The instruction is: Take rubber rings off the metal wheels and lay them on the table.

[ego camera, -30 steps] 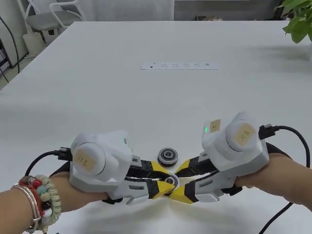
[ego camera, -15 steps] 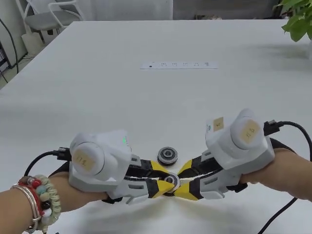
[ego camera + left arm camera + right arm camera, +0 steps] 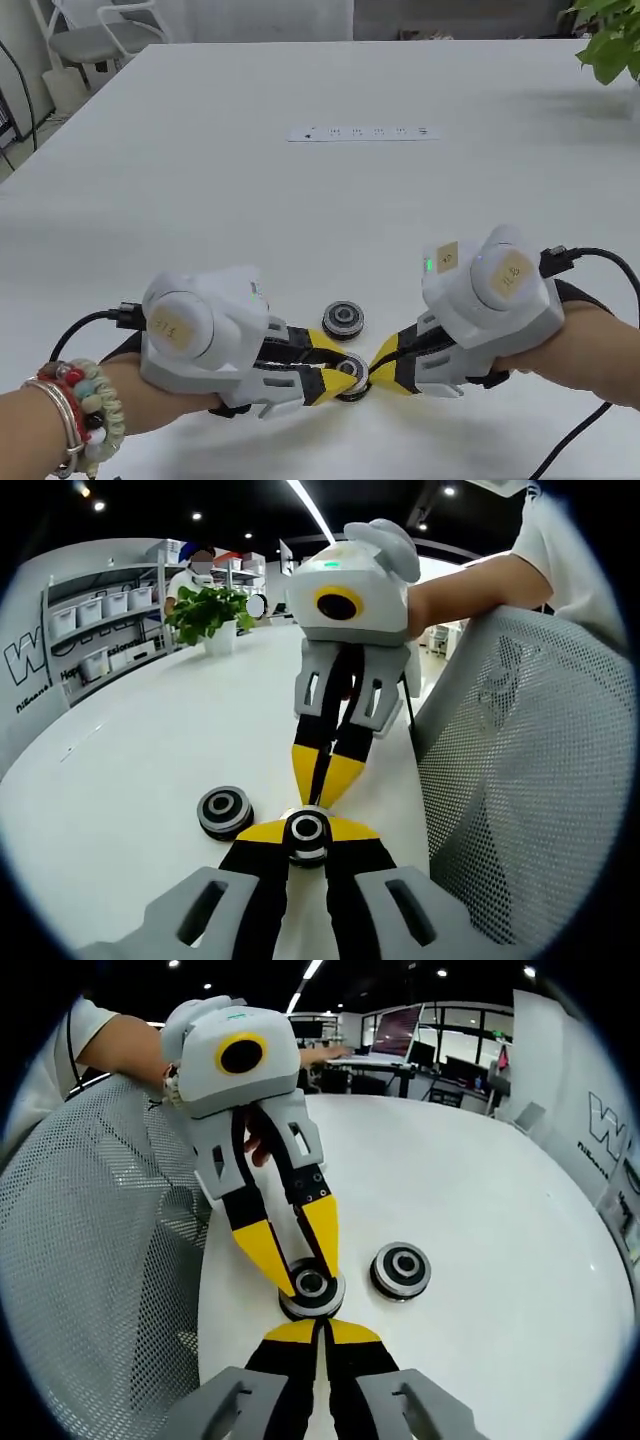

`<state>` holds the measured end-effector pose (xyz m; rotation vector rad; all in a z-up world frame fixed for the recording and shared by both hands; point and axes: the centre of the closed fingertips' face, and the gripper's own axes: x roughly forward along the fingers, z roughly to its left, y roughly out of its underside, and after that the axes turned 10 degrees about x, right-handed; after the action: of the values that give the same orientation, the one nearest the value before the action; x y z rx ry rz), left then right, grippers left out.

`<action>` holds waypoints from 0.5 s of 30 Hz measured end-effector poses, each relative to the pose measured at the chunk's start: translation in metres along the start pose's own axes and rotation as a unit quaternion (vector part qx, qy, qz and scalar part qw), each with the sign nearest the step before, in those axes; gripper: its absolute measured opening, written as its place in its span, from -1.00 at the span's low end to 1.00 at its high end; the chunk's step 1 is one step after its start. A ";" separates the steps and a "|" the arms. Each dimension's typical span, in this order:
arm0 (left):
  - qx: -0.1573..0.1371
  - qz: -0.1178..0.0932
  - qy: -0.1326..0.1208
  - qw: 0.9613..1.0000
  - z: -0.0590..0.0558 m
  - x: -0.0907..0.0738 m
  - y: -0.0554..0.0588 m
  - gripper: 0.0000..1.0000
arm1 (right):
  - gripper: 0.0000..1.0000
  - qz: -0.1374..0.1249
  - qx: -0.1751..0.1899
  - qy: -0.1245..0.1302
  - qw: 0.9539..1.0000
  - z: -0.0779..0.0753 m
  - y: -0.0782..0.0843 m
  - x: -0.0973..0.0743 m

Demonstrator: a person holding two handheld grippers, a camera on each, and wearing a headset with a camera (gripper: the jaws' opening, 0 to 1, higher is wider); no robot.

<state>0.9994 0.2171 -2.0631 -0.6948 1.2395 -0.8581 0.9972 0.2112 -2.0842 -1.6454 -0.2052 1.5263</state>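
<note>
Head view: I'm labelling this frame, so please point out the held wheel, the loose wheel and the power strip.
held wheel (image 3: 348, 371): head view, its metal hub.
loose wheel (image 3: 343, 318): head view, its centre.
power strip (image 3: 362, 133): head view, its middle.

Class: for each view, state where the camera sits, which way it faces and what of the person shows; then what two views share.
Head view: on the person's head, facing forward and down at the table; left forearm, right forearm, left gripper on the held wheel, right gripper show.
Left gripper view: on the left gripper, facing the right gripper; right forearm shows.
Right gripper view: on the right gripper, facing the left gripper; left forearm shows.
Shared: both gripper views see the held wheel and loose wheel.
</note>
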 end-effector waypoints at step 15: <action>-0.003 -0.003 -0.002 1.000 0.000 0.000 0.000 -0.83 | -1.00 0.010 0.058 0.002 0.998 -0.003 0.003 0.001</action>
<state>0.9994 0.2175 -2.0629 -0.7053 1.2380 -0.8566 0.9991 0.2086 -2.0874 -1.5624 -0.0963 1.5203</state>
